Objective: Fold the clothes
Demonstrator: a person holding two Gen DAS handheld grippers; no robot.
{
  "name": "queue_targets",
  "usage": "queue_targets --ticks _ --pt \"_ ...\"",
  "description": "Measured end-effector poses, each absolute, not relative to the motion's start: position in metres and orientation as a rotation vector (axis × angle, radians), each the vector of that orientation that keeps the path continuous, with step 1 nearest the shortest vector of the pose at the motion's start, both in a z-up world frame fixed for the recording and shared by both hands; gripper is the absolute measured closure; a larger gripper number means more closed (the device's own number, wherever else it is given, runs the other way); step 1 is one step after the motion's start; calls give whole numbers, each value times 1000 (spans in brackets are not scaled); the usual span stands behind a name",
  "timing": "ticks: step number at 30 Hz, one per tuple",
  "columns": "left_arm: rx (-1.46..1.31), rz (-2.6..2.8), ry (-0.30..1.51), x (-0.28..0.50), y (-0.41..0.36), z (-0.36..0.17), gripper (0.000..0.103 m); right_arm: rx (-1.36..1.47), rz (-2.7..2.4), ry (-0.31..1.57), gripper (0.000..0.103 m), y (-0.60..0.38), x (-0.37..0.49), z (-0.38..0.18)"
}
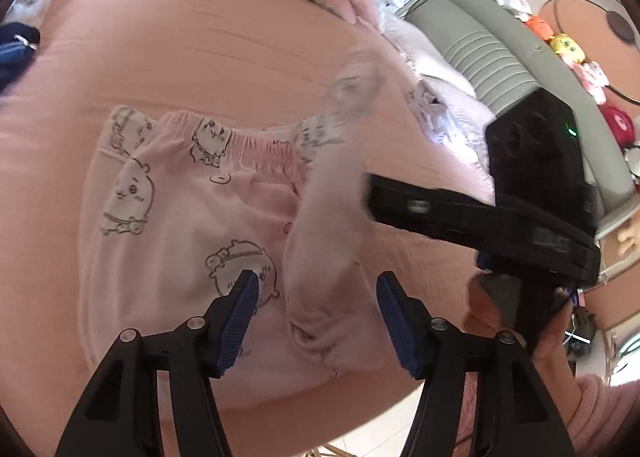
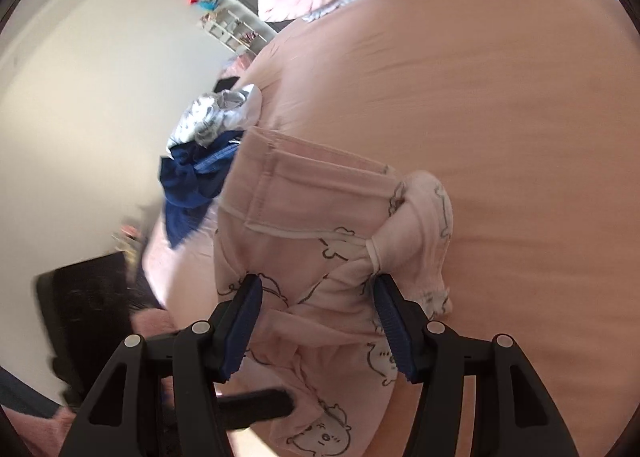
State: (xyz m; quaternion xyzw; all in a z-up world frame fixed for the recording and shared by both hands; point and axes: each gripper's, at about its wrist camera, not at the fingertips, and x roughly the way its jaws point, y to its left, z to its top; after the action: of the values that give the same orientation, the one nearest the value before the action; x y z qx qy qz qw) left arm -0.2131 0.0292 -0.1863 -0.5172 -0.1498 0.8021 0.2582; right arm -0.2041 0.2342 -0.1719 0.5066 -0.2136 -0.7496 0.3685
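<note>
Garment: pale pink pyjama trousers (image 1: pixel 176 225) printed with small cartoon animals, lying on the pink bed (image 1: pixel 208 57).
Where it lies: near the bed's front edge, directly below both of my tools.
Long axis: in the left wrist view the gathered waistband (image 1: pixel 244 145) runs left to right at the far end, and the body stretches from there toward me.
Raised part: one leg (image 1: pixel 340 161) lifts off the bed beside the waistband, blurred.
My left hand-held gripper (image 1: pixel 316 299): released, jaws apart above a bunched fold, pads not pressing it.
My right hand-held gripper (image 2: pixel 316 305): jaws apart with trouser cloth between them; I cannot tell whether the pads are pinching it.
Nearby: a heap of navy blue clothing (image 2: pixel 196 185) at the bed's far-left side, apart from the trousers.
</note>
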Motion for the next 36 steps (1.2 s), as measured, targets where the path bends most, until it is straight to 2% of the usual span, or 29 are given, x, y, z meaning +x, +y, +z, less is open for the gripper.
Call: queue_targets --ticks 1,2,3,4,5,10,12,17,20,23,28,31,32,34,36 --pt "-1394 2175 -396 -215 35 -187 45 1285 -1906 -571 45 232 -202 -174" --pt "-1387 2175 -385 -216 40 -187 51 1256 -1907 -587 45 228 -203 -172" --pt "-1379 2175 -375 -218 46 -187 62 1223 -1913 -602 45 225 -205 -169" --pt "-1377 2194 -353 -219 51 -186 93 1190 -1919 -617 45 221 -207 -167" --pt "-1380 2230 -319 -220 56 -184 96 1156 -1937 -634 45 224 -208 -162" --pt "-1370 2309 -551 -216 28 -167 96 1106 -2007 -760 45 248 -210 -152" --pt "-1346 2317 -667 -211 10 -160 96 1124 -2035 -747 45 252 -209 -148" --pt "-1359 2234 -939 -204 -32 -167 96 1374 -2112 -461 45 228 -216 -157" --pt "-1512 2202 -891 -211 -41 -185 93 1470 -2095 -363 45 200 -220 -174" --pt "-1676 2167 -813 -219 -48 -203 91 1451 -2070 -295 45 167 -223 -174" --pt "-1547 2360 -309 -222 -21 -152 83 1398 -2095 -142 45 133 -224 -166" --pt "-1542 2412 -112 -238 -15 -153 81 1369 -2119 -134 45 120 -227 -165" --pt "-1549 2422 -113 -244 -16 -154 81 1360 -2127 -137 45 123 -224 -165" --pt "-1563 2432 -235 -255 -19 -155 81 1341 -2143 -155 45 133 -217 -166" --pt "-1471 2472 -462 -254 -39 -147 81 1320 -2167 -176 45 151 -212 -161"
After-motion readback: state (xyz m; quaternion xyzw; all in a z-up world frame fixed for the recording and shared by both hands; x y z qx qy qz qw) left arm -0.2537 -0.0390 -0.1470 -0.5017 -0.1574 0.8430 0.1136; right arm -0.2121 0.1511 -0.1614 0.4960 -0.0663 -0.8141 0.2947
